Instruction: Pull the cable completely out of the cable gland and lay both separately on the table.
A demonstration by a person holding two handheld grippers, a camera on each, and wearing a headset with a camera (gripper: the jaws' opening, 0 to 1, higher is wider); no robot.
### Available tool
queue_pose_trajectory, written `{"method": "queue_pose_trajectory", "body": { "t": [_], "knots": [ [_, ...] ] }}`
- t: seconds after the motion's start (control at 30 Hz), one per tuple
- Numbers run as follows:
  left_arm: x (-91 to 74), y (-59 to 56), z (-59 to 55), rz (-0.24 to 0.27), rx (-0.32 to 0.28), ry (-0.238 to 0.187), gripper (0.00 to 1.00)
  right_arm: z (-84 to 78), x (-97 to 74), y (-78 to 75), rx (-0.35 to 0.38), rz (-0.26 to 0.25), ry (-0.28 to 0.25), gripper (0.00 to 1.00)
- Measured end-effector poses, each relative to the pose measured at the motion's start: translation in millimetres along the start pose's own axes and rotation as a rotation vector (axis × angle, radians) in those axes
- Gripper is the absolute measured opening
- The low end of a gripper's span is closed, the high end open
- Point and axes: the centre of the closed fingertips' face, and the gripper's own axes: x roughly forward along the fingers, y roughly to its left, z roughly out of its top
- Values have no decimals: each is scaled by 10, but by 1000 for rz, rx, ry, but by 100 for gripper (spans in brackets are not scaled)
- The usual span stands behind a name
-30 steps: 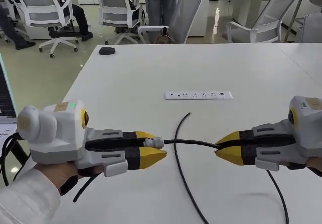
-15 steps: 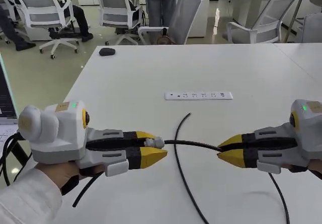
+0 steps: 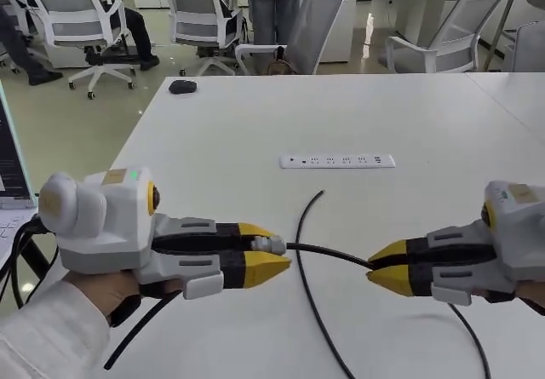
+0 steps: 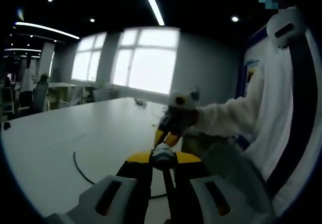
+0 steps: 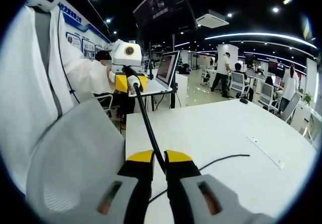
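Observation:
My left gripper (image 3: 278,255) is shut on the grey cable gland (image 3: 271,244), held above the white table (image 3: 409,115). The black cable (image 3: 328,251) runs taut from the gland to my right gripper (image 3: 373,269), which is shut on it. Slack cable (image 3: 305,278) curves over the table below, its free end near the power strip. In the left gripper view the gland (image 4: 163,154) sits between the yellow tips, with the right gripper (image 4: 168,131) facing it. In the right gripper view the cable (image 5: 146,117) rises from the shut jaws (image 5: 159,158) to the left gripper (image 5: 131,81).
A white power strip (image 3: 337,161) lies mid-table beyond the cable. A dark mouse (image 3: 181,87) rests at the far left corner. Office chairs (image 3: 300,21) and people stand behind the table. A laptop edge (image 3: 7,170) shows at left.
Both grippers have sunk slightly, and the left one has edged right. Each keeps its hold, and the cable span between them looks about the same.

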Motion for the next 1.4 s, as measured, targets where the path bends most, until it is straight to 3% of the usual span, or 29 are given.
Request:
{"method": "queue_pose_trajectory", "body": {
  "t": [0.2,0.33,0.43,0.67,0.8,1.03,1.27,1.4],
  "knots": [
    [31,-45,3,-22,17,3,17,-28,7,-17,-5,-6,13,8],
    [46,-39,23,-24,12,-2,17,3,12,-74,-15,-33,7,19],
    [58,-30,35,-25,8,-7,17,53,31,-61,-34,-27,9,21],
    [119,-55,15,-45,3,4,17,355,118,5,-108,-9,-25,27],
    [151,-66,4,-53,-7,9,17,566,194,137,-177,42,-44,29],
    [170,-83,-16,-60,-5,17,17,718,324,241,-224,104,-55,25],
    [170,-78,-6,-57,-2,14,17,664,388,305,-220,153,-47,7],
    [165,-76,-12,-56,4,14,17,653,391,318,-192,163,-60,7]
  ]
}}
